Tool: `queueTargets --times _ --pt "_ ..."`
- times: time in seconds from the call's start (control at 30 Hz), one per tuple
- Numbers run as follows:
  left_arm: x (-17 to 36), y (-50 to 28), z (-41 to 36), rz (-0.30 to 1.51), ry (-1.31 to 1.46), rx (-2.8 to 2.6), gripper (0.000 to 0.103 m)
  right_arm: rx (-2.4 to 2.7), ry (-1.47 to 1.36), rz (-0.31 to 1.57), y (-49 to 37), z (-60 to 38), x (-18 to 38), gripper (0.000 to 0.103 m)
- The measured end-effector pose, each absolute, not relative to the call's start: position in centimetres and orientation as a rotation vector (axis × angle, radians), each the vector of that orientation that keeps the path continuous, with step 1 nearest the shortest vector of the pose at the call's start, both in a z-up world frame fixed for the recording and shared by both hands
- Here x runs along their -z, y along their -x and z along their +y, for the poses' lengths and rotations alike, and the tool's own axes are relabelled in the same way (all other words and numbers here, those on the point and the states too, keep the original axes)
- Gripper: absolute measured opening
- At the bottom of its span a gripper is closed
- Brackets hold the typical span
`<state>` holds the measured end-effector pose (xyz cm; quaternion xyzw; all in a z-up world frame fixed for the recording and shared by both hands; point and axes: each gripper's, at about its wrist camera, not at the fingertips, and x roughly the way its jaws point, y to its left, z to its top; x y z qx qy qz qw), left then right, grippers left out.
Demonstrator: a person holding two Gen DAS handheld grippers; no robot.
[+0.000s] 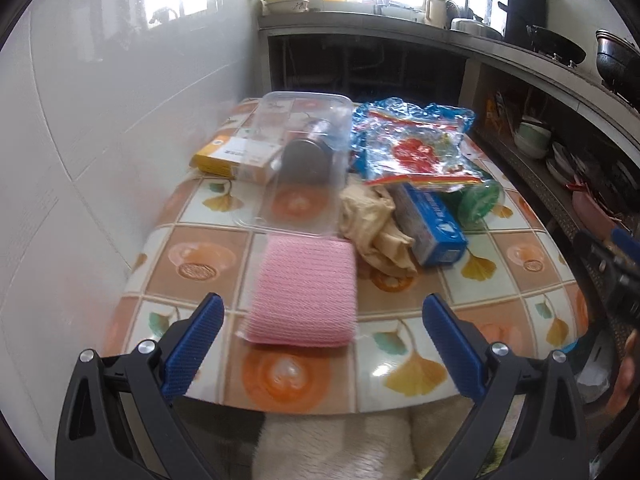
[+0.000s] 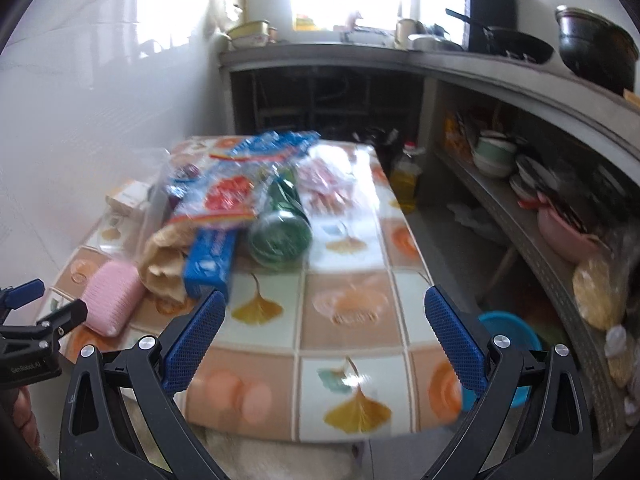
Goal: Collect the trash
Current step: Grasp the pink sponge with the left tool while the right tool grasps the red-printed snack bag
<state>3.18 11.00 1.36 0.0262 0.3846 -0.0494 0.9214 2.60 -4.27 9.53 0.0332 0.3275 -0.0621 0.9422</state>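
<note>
My left gripper [image 1: 322, 344] has its jaws spread wide with nothing between them; the pink ribbed sponge pad [image 1: 304, 292] lies just ahead, centred on the gap. Beyond it sit a clear plastic tray [image 1: 308, 152], a crumpled beige paper bag [image 1: 376, 224] and a blue cardboard box [image 1: 434, 224]. My right gripper [image 2: 322, 338] is equally wide and empty over the tiled-pattern tablecloth [image 2: 344, 312], with a green plastic roll [image 2: 280, 232] ahead and left of its jaws, touching the crinkled blue wrapper [image 2: 240, 176].
</note>
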Motion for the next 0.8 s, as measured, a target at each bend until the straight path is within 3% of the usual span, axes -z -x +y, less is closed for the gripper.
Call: queueTargets --times 0.2,0.6,0.8 --pt "-0.7 -4.2 15.1 0.727 0.081 0.251 0.097 0.052 -0.132 0.648 -5.2 -3.9 -9.9 0.095" --pt "3.2 -10.7 13.2 0.984 -0.02 0.224 0.097 -0.061 -0.128 0.698 -9.1 -2.5 -9.5 0.095" --pt "3.9 -11.2 12.2 1.0 -0.083 0.214 0.097 -0.234 -0.39 0.802 -12.1 -4.6 -8.7 0.095"
